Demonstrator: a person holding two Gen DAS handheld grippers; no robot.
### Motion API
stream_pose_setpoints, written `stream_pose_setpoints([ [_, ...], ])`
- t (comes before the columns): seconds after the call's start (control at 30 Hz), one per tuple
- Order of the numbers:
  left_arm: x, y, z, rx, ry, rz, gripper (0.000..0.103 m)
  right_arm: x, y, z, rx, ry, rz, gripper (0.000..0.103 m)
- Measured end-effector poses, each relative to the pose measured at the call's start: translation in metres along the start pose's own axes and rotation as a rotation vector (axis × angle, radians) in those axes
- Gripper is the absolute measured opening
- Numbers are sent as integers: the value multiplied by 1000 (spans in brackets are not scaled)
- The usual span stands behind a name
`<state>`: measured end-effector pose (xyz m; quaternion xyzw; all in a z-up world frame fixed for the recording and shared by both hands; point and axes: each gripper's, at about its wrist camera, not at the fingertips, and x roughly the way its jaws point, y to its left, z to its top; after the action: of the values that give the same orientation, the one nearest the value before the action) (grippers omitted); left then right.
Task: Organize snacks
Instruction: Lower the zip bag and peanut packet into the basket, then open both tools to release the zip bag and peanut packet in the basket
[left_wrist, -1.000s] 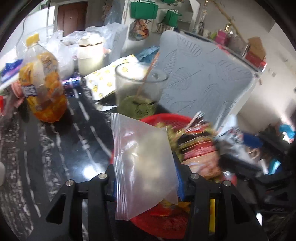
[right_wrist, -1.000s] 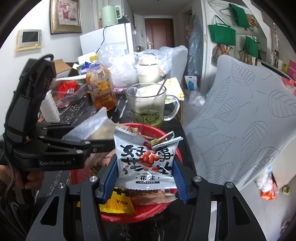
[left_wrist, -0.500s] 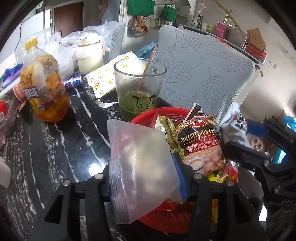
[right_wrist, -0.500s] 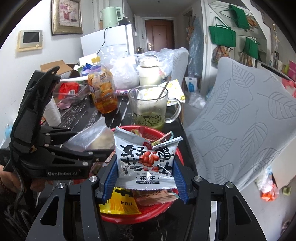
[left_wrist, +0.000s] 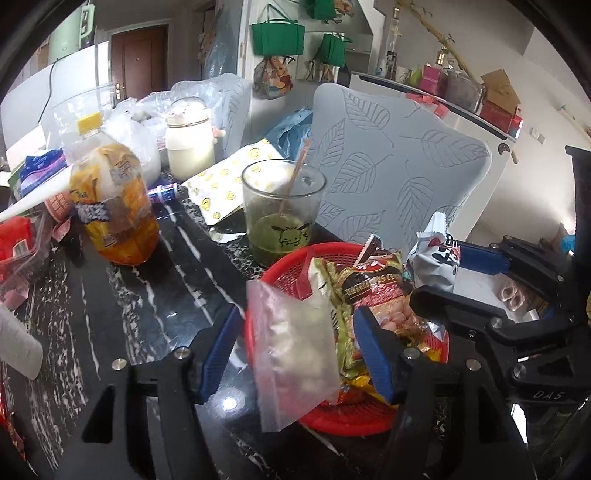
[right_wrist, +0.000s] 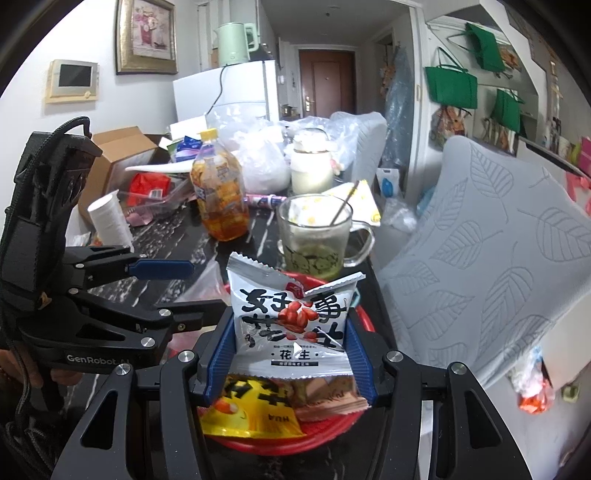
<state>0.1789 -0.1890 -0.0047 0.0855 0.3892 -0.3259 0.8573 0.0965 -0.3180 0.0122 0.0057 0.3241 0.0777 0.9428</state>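
**Left lets go, right hangs on over the red basket**

The left hand-held gripper (left_wrist: 295, 354) is spreading its blue pads (left_wrist: 218, 354), its jaws have just been opening, and the clear zip bag (left_wrist: 295, 350) is standing between them with a visible gap on either side, no longer pinched. The bag is leaning over the near rim of the red basket (left_wrist: 291, 273), so this looks like a drop-off: the snack is being released where the rest are gathering.

Over on the other side, the right hand-held gripper (right_wrist: 291, 354) is clamping a white peanut packet (right_wrist: 291, 317) by its two side edges, holding it upright above the basket (right_wrist: 332, 435). Keeping it by the edges likely spares the contents from being crushed. Below it a yellow packet (right_wrist: 251, 410) and a brown packet (right_wrist: 328, 398) are already lying in the basket.

Everything is sitting on the dark marbled counter (left_wrist: 122, 317), with a glass mug (right_wrist: 317, 236) of green drink just behind the basket and a juice bottle (right_wrist: 219, 199) further back. The peanut packet seems next in line to go down.
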Motion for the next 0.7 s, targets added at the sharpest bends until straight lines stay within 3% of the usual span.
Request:
stream_pose_setpoints([
  [0.3,-9,22,-8,-44,17,42,63,21,18,10,-31,29,53,55],
  [0.43,-7,29,-10,-46,21,62,63,35,25,10,-51,59,35,58],
  [0.53,-5,32,-11,-51,27,57,63,36,28,11,-54,70,28,64],
  [0.7,-1,31,-12,-58,33,37,63,32,26,11,-36,68,29,65],
])
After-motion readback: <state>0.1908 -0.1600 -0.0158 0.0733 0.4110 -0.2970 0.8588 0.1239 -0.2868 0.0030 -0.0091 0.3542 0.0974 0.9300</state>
